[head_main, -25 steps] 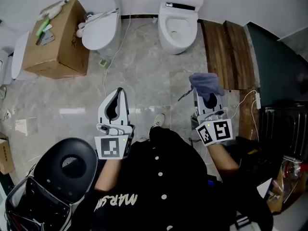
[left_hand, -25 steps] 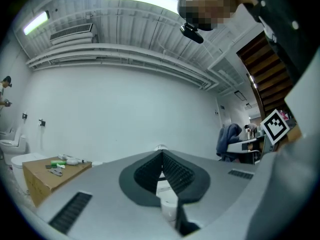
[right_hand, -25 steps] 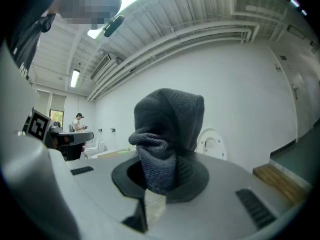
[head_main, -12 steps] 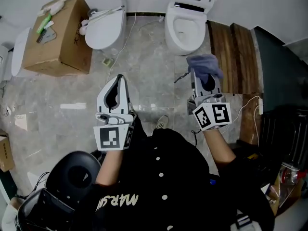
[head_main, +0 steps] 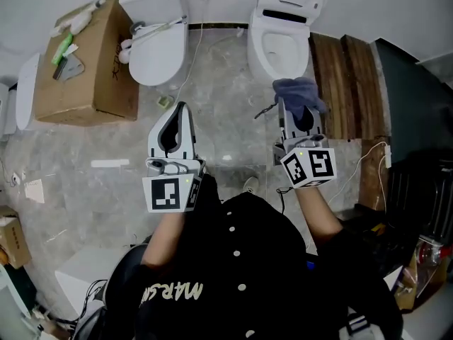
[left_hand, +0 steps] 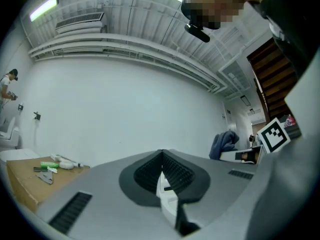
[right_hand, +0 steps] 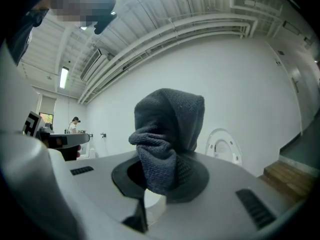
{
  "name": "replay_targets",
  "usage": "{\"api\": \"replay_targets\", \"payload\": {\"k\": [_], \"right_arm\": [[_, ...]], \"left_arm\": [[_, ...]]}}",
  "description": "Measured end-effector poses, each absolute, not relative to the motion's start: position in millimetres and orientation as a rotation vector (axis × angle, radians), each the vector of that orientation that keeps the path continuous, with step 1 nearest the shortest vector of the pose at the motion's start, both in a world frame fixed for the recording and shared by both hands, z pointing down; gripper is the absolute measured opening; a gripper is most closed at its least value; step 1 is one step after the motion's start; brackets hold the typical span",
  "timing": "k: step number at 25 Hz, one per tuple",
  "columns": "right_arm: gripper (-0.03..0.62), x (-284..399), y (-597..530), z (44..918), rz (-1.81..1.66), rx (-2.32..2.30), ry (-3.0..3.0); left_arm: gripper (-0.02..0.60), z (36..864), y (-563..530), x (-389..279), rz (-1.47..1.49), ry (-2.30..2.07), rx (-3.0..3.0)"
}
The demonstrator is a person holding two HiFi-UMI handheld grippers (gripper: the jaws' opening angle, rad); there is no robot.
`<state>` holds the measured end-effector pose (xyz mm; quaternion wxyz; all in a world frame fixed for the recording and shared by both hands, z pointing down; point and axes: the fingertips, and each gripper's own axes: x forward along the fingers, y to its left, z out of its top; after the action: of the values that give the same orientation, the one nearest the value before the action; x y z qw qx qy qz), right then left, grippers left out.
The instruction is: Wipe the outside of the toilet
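Head view: right claw's (head_main: 296, 103) cloth (head_main: 300, 88) near toilet (head_main: 283, 44)

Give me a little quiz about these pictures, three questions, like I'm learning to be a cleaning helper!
1. True or false: the left gripper holds the grey cloth.
2. Pick one: what stands beside the closed toilet? A: a cardboard box. B: a bucket. C: a ladder.
3. Fill in: the other toilet, just ahead of the right gripper, has its lid ____.

Key: 1 false, the right gripper holds it; 2 A; 3 up.
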<state>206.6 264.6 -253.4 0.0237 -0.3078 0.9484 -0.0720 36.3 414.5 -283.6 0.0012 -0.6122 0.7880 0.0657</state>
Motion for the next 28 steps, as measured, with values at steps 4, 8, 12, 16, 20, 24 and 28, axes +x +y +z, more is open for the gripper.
{"api": "replay_targets", "payload": {"k": [4, 8, 12, 16, 20, 24, 28], "right_arm": [[0.041, 174.5, 258.9, -250.2, -0.245, -0.964, 2.921], [0.041, 146.5, 254.9, -250.0, -0.242, -0.988, 2.910], [0.041, 127.8, 254.4, -254.9, -0.228, -1.024, 2.888], [0.041, 115.9, 256.2, -253.9, -0.218, -1.080, 2.874], [0.041, 112.8, 252.3, -243.2, -0.240, -1.121, 2.875], [0.041, 111.2, 234.2, -231.7, -0.279, -1.167, 2.870], [0.041, 103.8, 203.3, -219.1, -0.285, -1.190, 2.864]], "left_arm": [[0.011, -281.8, 402.6, 3.8, 0.208, 2.465, -1.942], [0.011, -281.8, 391.2, -21.9, 0.216, 2.429, -1.978], [0.011, -284.3, 383.5, -39.8, 0.189, 2.374, -2.016], [0.011, -281.8, 378.0, -56.0, 0.162, 2.331, -2.063], [0.011, -279.5, 363.3, -63.1, 0.177, 2.304, -2.100], [0.011, -265.4, 338.4, -67.6, 0.166, 2.292, -2.142], [0.011, -268.7, 302.9, -69.3, 0.190, 2.237, -2.154]]}}
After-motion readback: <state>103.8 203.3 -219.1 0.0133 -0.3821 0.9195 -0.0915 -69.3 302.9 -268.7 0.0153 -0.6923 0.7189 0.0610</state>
